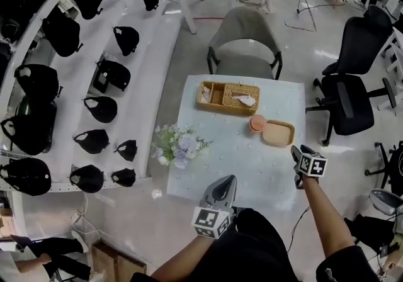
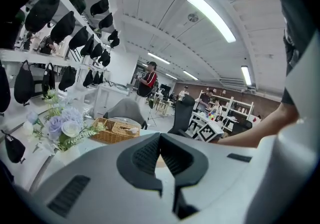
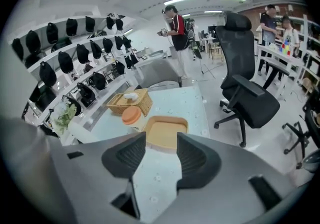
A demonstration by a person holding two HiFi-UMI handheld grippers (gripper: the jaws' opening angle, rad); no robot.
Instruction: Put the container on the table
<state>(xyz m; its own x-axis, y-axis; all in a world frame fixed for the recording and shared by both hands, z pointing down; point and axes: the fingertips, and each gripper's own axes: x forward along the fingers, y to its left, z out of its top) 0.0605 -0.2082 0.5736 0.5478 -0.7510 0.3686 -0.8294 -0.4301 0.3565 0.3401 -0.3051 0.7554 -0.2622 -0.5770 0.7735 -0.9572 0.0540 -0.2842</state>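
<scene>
The container (image 1: 256, 124), a small cream tub with an orange lid, stands on the pale blue table (image 1: 239, 164) against the left edge of a tan tray (image 1: 279, 133). My right gripper (image 1: 295, 150) hovers at the table's right edge, just short of the tray, open and empty. Along its jaws I see the tray (image 3: 165, 130) straight ahead and the container (image 3: 131, 116) to the left of it; the right gripper (image 3: 161, 140) holds nothing. My left gripper (image 1: 229, 180) is over the table's front edge, its left gripper (image 2: 160, 138) tips shut on nothing.
A wicker basket (image 1: 227, 97) sits at the table's far side, and a vase of flowers (image 1: 179, 145) at its left edge. A grey chair (image 1: 245, 45) stands behind the table, a black office chair (image 1: 356, 85) to the right, shelves of black bags (image 1: 94, 85) along the left.
</scene>
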